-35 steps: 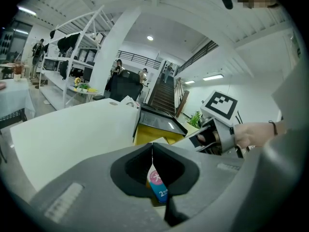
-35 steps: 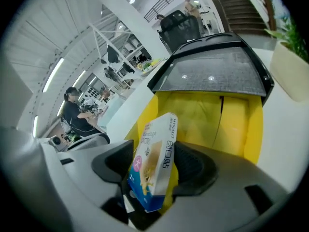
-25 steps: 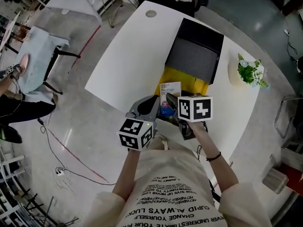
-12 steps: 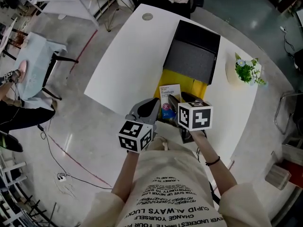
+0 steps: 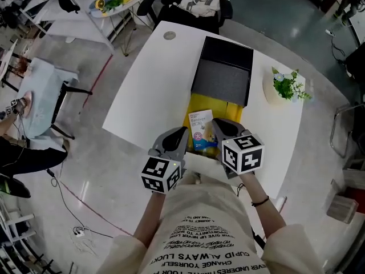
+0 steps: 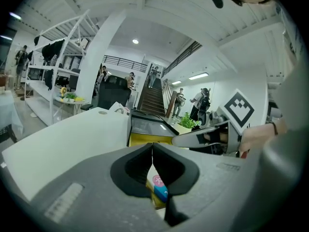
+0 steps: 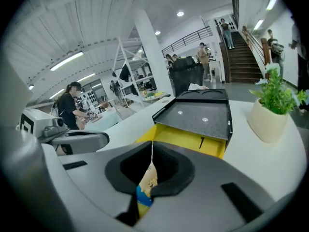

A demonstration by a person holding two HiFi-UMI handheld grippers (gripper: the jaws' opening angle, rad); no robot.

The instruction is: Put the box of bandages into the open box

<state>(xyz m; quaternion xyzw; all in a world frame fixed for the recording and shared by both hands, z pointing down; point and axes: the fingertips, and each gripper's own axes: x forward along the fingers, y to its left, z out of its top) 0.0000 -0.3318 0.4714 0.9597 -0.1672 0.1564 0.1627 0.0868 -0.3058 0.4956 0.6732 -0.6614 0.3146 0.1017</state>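
**Bandage box pinched, open box dead ahead**

The box of bandages (image 5: 201, 132) sits raised at the near edge of the table (image 5: 151, 76), right in front of me and between my two tools. Its long axis runs away from me, pointing roughly at the target.

My right gripper (image 7: 152, 151) has just been closing. Its jaws are now pressed together on a thin edge of the bandage box, and the printed face shows in the slit below the tips. I judge this to be the hand that carries the load.

My left gripper (image 6: 152, 149) is also squeezed together, just beside the bandage box on the other side. The print shows through its slit too, but I cannot tell whether it really has hold of the cardboard.

The open box (image 5: 219, 108) lies straight beyond the bandage box, farther from me along that same line. Its yellow inside faces up and its near rim is just past the bandage box's far end. The dark lid (image 5: 222, 73) stands back behind the opening, so it does not block the way in.

The move I see ahead is a short carry forward and slightly to the right, then a drop onto the yellow floor. The right hand is the nearer one for it.

A potted plant (image 5: 284, 87) stands well off to the right, out of the path.
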